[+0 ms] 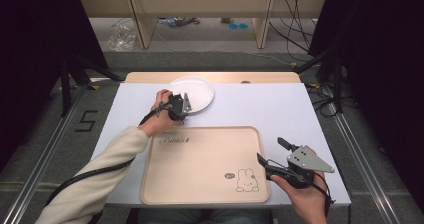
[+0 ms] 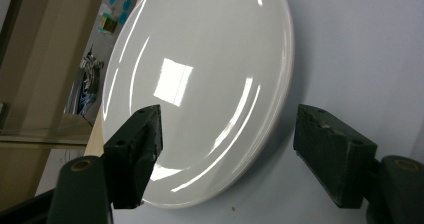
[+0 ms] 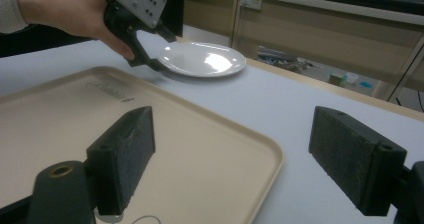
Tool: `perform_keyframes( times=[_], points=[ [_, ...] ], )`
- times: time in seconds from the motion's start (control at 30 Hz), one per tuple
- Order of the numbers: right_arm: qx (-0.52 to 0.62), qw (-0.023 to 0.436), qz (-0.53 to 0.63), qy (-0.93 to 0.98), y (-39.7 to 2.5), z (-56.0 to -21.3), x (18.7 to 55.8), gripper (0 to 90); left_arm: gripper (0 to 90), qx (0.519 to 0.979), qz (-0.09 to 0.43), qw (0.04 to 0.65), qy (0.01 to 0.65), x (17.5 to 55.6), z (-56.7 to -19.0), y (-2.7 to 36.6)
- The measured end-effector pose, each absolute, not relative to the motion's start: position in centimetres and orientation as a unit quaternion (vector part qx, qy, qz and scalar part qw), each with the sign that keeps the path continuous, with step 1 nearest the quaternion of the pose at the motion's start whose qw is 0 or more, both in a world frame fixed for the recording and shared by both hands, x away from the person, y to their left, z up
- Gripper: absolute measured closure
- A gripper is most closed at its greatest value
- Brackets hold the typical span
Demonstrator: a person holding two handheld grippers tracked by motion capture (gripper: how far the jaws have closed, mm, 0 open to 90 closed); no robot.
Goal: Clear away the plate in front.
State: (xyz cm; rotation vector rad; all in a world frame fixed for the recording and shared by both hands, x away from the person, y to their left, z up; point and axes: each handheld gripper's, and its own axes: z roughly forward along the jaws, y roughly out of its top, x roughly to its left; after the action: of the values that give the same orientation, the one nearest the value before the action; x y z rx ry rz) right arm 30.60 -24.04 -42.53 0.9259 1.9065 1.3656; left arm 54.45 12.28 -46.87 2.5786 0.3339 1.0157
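Note:
A white plate [image 1: 196,93] lies at the back of the white table [image 1: 260,106], empty and glossy [image 2: 200,79]. My left gripper [image 1: 181,107] is open at the plate's near-left rim: in the left gripper view [image 2: 227,149] one jaw hangs over the plate and the other over the table, with the rim between them. My right gripper [image 1: 270,150] stands open by the right edge of a beige tray [image 1: 200,159], nothing between its jaws [image 3: 232,159]. The right gripper view also has the tray [image 3: 200,144], the plate [image 3: 202,59] and the left gripper [image 3: 161,51] farther off.
The tray is bare apart from a rabbit drawing [image 1: 245,180] at its near-right corner and lettering [image 1: 174,140] at its far left. A wooden strip [image 1: 212,77] edges the table's back. Beyond it are shelf legs and cables [image 1: 295,39] on the floor.

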Motion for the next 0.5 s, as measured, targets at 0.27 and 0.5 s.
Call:
perform_keyframes(
  times=[0.27, 0.5],
  points=[
    [0.349, 0.303, 0.517, 0.721, -24.0, -42.6, 30.6, 20.1, 28.1, 0.912, 0.372, 0.14, 0.102, 55.0, -48.1, 11.5],
    [0.341, 0.31, 0.52, 0.72, -24.1, -42.6, 30.8, 20.3, 31.6, 0.909, 0.395, 0.112, 0.078, 55.2, -48.3, 10.8]
  ],
)
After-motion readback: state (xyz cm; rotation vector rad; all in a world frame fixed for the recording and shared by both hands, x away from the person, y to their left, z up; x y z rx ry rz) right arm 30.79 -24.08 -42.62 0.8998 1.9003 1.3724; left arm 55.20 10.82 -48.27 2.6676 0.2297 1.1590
